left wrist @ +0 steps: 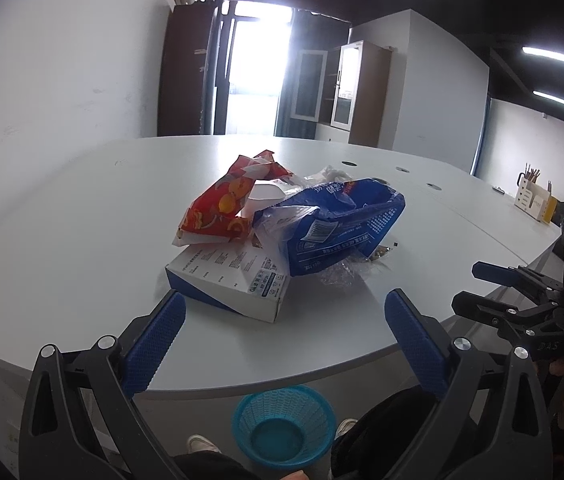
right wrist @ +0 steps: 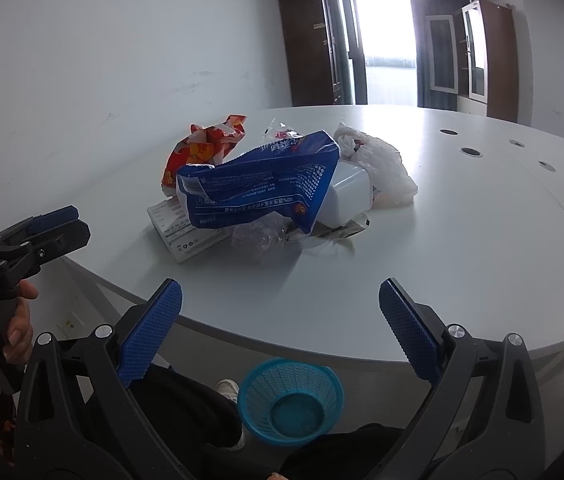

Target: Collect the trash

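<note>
White plastic bag (right wrist: 381, 164) (right view only) behind trash; left gripper (left wrist: 282, 320) and right gripper (right wrist: 280, 304) spread wide.

The blue bag (right wrist: 258, 184), ahead of the right gripper (right wrist: 280, 332), shows "100%" upside down. Its other print, and that on the white box (left wrist: 230, 280) before the left gripper (left wrist: 283, 344), is too small to read.

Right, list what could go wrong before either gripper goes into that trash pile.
1. The blue plastic bag lies draped over the white box and the white tub; pulling it first may drag loose wrappers off the table.
2. The blue basket sits on the floor below the table edge, with a narrow mouth; a wide box could miss or tip it.
3. Both open grippers, left and right, face one pile and may collide.
</note>
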{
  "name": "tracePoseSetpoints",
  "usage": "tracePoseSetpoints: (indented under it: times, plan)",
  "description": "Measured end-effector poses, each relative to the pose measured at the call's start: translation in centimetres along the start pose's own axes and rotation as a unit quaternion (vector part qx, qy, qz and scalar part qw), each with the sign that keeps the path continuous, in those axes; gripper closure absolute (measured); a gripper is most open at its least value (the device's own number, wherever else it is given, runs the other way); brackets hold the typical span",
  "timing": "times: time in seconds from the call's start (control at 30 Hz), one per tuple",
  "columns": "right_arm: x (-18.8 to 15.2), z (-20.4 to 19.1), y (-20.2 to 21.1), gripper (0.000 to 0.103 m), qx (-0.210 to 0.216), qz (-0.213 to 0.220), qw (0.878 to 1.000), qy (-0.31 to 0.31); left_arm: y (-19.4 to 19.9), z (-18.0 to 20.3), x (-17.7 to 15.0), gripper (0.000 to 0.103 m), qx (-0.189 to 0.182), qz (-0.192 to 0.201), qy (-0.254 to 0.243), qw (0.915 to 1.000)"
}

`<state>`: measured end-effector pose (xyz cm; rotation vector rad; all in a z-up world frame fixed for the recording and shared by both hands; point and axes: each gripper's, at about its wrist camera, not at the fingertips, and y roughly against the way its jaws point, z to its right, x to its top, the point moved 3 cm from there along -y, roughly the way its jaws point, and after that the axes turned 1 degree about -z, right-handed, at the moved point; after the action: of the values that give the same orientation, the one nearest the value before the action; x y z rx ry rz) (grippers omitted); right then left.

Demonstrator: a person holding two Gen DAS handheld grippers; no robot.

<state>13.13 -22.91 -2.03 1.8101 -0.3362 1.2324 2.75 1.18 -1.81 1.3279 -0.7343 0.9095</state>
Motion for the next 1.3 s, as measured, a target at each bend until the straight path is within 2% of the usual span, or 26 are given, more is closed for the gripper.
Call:
tracePoseSetpoints:
  times: [0.2, 0.33, 0.5, 0.7, 0.77, 0.83, 0.97, 1.0, 1.03, 1.17, 1.27, 1.3]
  plan:
    - [0.1, 0.1, -0.2, 0.009, 0.010, -0.001, 1.000, -0.007, -0.7, -1.0, -0.1, 0.006, -0.004, -0.007, 0.054, 0.9985]
    - [0.9, 1.0, -0.5, 0.009, 0.010, 0.000, 1.000, -0.015, -0.9, -1.2, 0.4, 0.006, 0.011, 0.000, 0.038, 0.9992]
    - [3.3, 2.1, -1.5, 0.009, 0.010, 0.011, 1.000, -0.021, -2.2, -2.3, 2.4, 0.006, 0.033, 0.006, 0.013, 0.9993]
    - [6.2, 3.5, -3.5, 0.010, 0.015, 0.005, 1.000, -0.024, -5.5, -4.5, 4.7, 0.006, 0.053, -0.015, 0.006, 0.9984]
    - [7.2, 3.9, -4.4, 0.015, 0.012, 0.002, 1.000, -0.027, -6.6, -5.0, 5.5, 0.006, 0.060, -0.018, -0.001, 0.9980]
    - [8.1, 4.0, -5.3, 0.020, 0.012, -0.005, 1.000, -0.025, -7.6, -5.4, 6.1, 0.009, 0.064, -0.024, -0.005, 0.9977]
    - [9.6, 3.9, -7.0, 0.021, 0.014, -0.016, 1.000, -0.021, -9.6, -5.9, 6.9, 0.014, 0.068, -0.042, -0.014, 0.9967]
    - [10.0, 4.0, -7.5, 0.025, 0.012, -0.021, 0.999, -0.023, -10.1, -5.9, 7.1, 0.016, 0.074, -0.048, -0.021, 0.9959]
    - [10.3, 4.1, -8.1, 0.035, 0.011, -0.030, 0.999, -0.028, -10.5, -5.8, 7.3, 0.017, 0.079, -0.051, -0.030, 0.9951]
    - [10.8, 4.3, -9.8, 0.045, 0.020, -0.052, 0.998, -0.038, -11.8, -5.8, 8.4, 0.024, 0.072, -0.060, -0.042, 0.9947]
    - [10.6, 4.7, -10.8, 0.059, 0.030, -0.067, 0.996, -0.050, -13.1, -6.2, 8.6, 0.036, 0.054, -0.077, -0.037, 0.9948]
    - [10.5, 4.8, -10.9, 0.066, 0.035, -0.070, 0.996, -0.053, -13.5, -6.2, 8.5, 0.048, 0.052, -0.082, -0.037, 0.9946]
